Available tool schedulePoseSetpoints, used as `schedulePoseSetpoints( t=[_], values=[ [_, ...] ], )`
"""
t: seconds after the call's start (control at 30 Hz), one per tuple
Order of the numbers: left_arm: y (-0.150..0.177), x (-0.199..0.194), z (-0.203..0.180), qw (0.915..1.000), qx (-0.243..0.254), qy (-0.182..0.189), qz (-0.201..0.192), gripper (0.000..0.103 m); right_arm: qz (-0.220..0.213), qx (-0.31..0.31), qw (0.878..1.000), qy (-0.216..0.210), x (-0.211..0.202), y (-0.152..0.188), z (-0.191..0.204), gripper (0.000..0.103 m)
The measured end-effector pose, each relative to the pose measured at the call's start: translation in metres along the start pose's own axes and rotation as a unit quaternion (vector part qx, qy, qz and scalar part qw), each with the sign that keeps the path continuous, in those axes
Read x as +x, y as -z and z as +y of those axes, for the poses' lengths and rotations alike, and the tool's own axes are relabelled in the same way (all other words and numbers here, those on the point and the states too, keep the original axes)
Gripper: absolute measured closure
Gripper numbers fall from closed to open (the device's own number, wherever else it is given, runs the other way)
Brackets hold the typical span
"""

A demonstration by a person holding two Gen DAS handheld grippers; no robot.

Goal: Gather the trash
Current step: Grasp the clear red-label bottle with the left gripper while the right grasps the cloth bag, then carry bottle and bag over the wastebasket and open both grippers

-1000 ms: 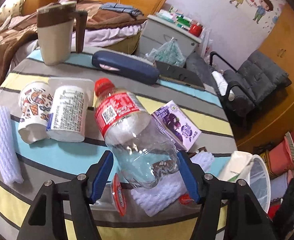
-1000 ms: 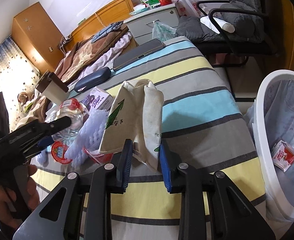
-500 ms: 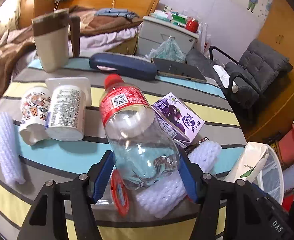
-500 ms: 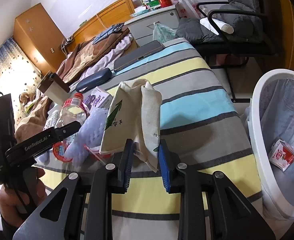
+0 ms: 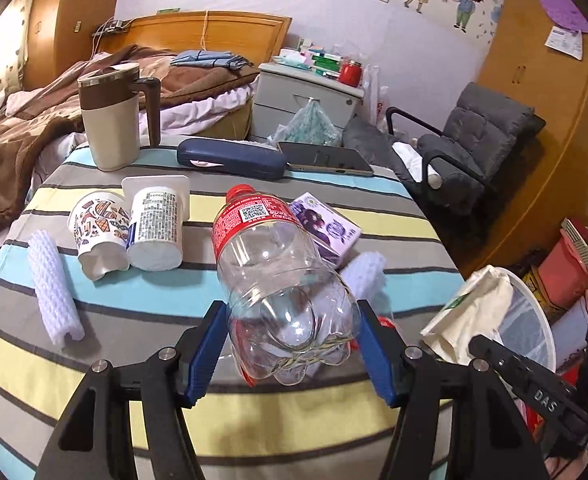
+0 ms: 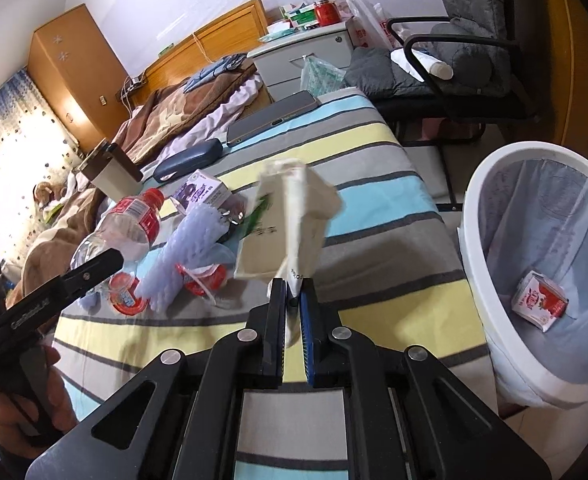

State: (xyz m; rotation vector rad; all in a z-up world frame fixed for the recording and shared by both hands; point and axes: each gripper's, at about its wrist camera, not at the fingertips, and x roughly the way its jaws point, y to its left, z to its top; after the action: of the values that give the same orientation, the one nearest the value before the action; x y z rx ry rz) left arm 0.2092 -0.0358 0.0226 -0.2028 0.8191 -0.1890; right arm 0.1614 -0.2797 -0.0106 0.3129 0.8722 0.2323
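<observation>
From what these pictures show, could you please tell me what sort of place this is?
Most likely a lived-in bedroom: a bed with a wooden headboard and rumpled blanket, a nightstand beside it, and a wardrobe by the curtained window.

The left gripper (image 5: 292,354) has clamped onto the clear bottle (image 5: 282,280) and hoisted it: a second ago its base lay on the striped tabletop (image 5: 142,308), now it tilts above it. Over on the right, the right gripper (image 6: 293,312) has snapped its jaws tight on the cream paper bag (image 6: 290,224), and the bag, flat before, now stands raised off the cloth.
</observation>
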Motion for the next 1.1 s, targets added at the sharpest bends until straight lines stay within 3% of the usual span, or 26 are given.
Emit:
schedulePoseSetpoints(
  t=[0.47,1.1],
  values=[
    [0.015,-0.035,-0.007,0.9993,0.025,0.021,-0.021,0.040,-0.013,-0.006,1.000,-0.005,-0.014,0.006,0.001,0.094],
    [0.014,-0.046,-0.039,0.9965,0.058,0.056,-0.025,0.040,-0.031,-0.002,0.999,-0.009,-0.034,0.010,-0.010,0.096]
  ],
)
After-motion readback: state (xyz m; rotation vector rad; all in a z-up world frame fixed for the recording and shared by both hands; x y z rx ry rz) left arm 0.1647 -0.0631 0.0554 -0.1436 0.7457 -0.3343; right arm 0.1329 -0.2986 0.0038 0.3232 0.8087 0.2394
